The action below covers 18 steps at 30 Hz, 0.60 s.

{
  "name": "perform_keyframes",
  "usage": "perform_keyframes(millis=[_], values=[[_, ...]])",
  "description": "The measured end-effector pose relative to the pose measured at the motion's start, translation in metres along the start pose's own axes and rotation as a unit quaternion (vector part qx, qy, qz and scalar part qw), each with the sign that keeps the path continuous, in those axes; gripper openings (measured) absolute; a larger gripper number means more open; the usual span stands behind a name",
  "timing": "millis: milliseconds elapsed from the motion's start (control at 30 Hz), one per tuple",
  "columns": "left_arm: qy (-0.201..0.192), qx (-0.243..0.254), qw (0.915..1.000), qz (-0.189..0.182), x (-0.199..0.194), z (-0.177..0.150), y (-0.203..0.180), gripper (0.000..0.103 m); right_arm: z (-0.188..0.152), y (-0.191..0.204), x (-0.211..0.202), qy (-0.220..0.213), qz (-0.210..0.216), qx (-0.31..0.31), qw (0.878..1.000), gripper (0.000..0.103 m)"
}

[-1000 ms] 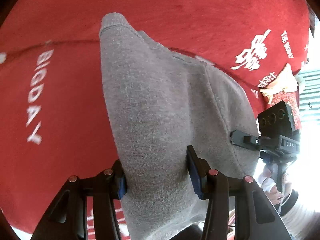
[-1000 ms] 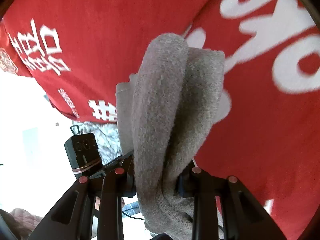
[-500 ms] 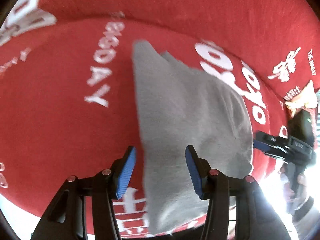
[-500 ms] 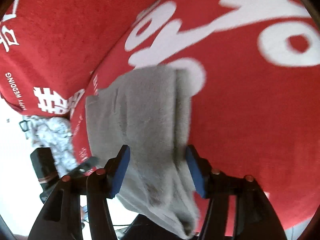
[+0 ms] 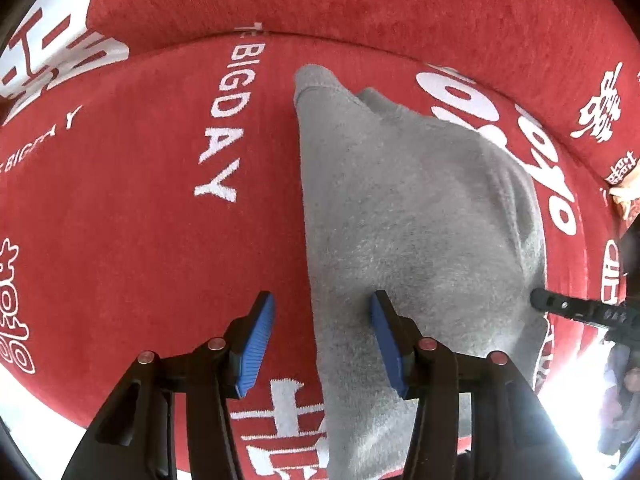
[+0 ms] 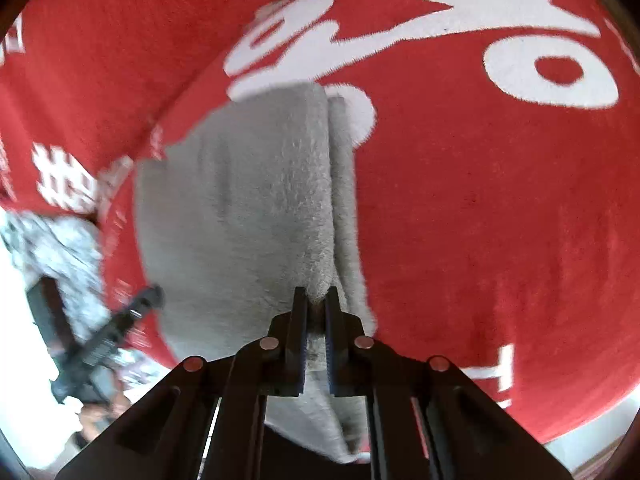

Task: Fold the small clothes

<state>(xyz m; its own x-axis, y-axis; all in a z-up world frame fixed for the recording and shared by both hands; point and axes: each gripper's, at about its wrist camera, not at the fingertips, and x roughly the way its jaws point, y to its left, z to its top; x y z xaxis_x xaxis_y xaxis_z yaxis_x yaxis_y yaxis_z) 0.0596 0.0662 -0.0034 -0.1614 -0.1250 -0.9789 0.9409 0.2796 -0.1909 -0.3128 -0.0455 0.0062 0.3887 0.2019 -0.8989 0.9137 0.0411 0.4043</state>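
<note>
Cloth first: the grey garment (image 5: pixel 404 240) lies folded on the red printed blanket (image 5: pixel 120 220). On the left, the left gripper (image 5: pixel 322 340) hangs above it, blue pads apart, straddling the near left edge without pinching anything, probably freed to let the fold settle. Moving right, the right gripper (image 6: pixel 316 340) is closing, its jaws nearly together, nipping a ridge of grey fabric at the garment's right fold (image 6: pixel 320 200), likely to tug that doubled edge straight or lift it for another fold.
</note>
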Motion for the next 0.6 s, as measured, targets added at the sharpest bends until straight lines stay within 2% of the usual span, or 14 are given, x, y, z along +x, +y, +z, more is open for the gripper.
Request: perform_keyframes(millis=[67,167,300,433,600], values=[[-0.002,0.005,0.9999,0.014,-0.001,0.0,-0.004,0.052,-0.001,0.001,0.002,-0.007,-0.017,-0.014,1.0,0.009],[-0.004,0.013,0.9995,0.027,-0.004,0.0,-0.007,0.052,-0.003,0.005,-0.006,-0.015,-0.024,0.0,1.0,0.009],[0.002,0.003,0.9997,0.026,-0.004,0.001,-0.002,0.052,-0.016,0.014,-0.028,-0.039,-0.053,-0.015,0.998,0.009],[0.002,0.005,0.9996,0.029,-0.004,0.001,-0.004,0.052,-0.031,0.028,-0.047,-0.073,-0.049,-0.028,0.996,0.009],[0.002,0.007,0.9994,0.033,-0.003,0.001,-0.005,0.052,-0.035,0.049,-0.028,-0.059,-0.059,-0.062,0.995,0.009]])
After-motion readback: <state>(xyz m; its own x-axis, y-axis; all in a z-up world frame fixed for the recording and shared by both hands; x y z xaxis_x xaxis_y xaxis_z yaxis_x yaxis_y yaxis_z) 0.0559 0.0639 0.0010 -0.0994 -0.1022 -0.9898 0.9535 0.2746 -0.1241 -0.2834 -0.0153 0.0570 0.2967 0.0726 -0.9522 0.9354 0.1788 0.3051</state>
